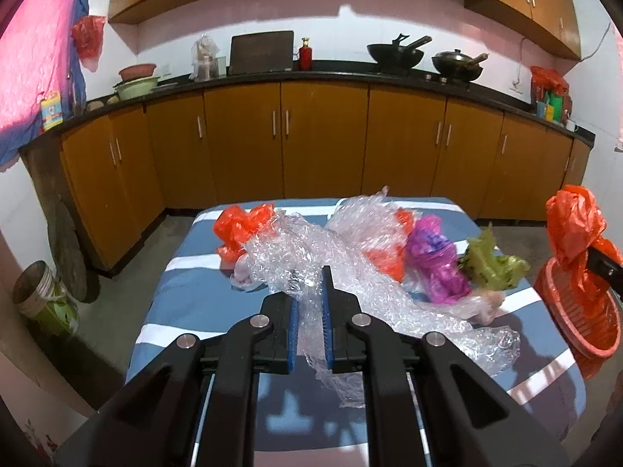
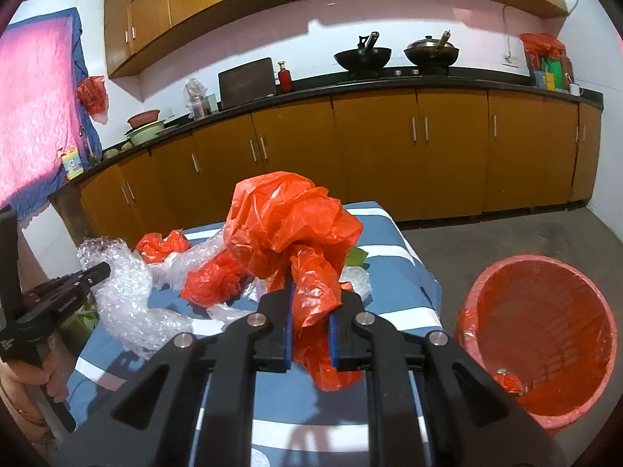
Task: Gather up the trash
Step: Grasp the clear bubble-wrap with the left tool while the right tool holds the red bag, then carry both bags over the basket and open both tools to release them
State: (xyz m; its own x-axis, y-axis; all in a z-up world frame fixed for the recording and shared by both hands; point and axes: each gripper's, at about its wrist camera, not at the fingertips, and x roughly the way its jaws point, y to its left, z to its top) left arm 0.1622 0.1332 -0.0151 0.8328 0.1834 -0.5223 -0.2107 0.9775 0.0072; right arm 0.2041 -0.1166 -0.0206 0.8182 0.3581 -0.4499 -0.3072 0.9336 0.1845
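Over a striped table [image 1: 187, 272], the left gripper [image 1: 311, 303] pinches bubble wrap [image 1: 350, 272] while the right gripper [image 2: 311, 311] clamps an orange bag [image 2: 288, 218], lifted clear, likely bound for the bin [image 2: 541, 334] alongside.

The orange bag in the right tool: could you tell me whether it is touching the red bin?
Apart. The right wrist view shows the orange bag clamped in the right tool, with bare floor between it and the red bin.

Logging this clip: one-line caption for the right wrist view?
Right tongs hold an orange bag above the table, beside the orange bin.
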